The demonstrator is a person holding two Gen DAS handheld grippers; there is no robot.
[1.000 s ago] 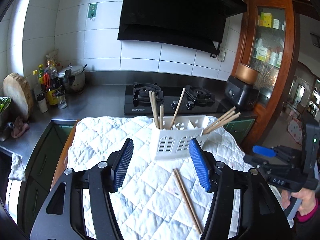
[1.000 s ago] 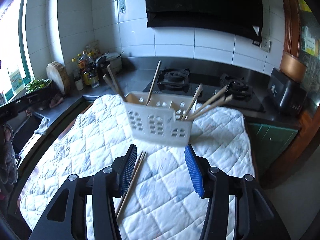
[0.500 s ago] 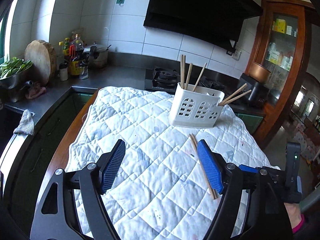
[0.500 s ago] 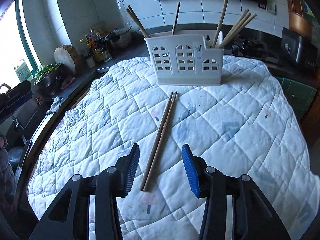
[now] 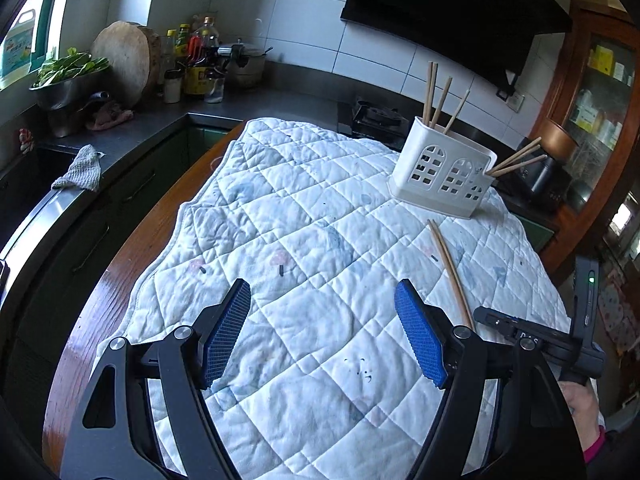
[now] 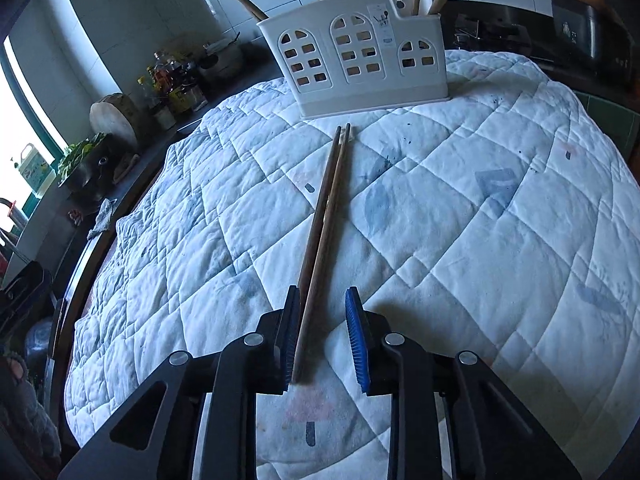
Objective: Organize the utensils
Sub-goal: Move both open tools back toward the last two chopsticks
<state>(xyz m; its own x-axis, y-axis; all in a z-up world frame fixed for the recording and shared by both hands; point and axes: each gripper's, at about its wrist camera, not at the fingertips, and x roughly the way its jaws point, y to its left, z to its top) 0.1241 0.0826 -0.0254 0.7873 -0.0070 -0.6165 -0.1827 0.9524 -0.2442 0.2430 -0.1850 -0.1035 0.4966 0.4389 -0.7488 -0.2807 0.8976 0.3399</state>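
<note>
A white utensil holder [image 5: 442,172] [image 6: 360,58] with arched cut-outs stands on the quilted cloth at the far end, with several chopsticks upright in it. A loose pair of wooden chopsticks [image 6: 322,236] [image 5: 450,268] lies flat on the cloth in front of it. My right gripper [image 6: 322,336] is low over the cloth, jaws narrowed but open, with the near ends of the pair between them, close to the left pad [image 6: 291,336]. My left gripper [image 5: 322,332] is wide open and empty above the cloth, left of the pair.
The white quilted cloth [image 5: 304,216] covers a wooden table with a bare left edge [image 5: 120,276]. A steel counter [image 5: 132,132] at left carries bottles, a wooden block and a bowl of greens. A gas hob [image 5: 376,116] and a wooden cabinet [image 5: 592,112] lie behind.
Both grippers have pulled back from the holder and dropped lower. The right gripper has narrowed and come down around the near ends of the loose chopsticks. The left gripper stayed wide open.
</note>
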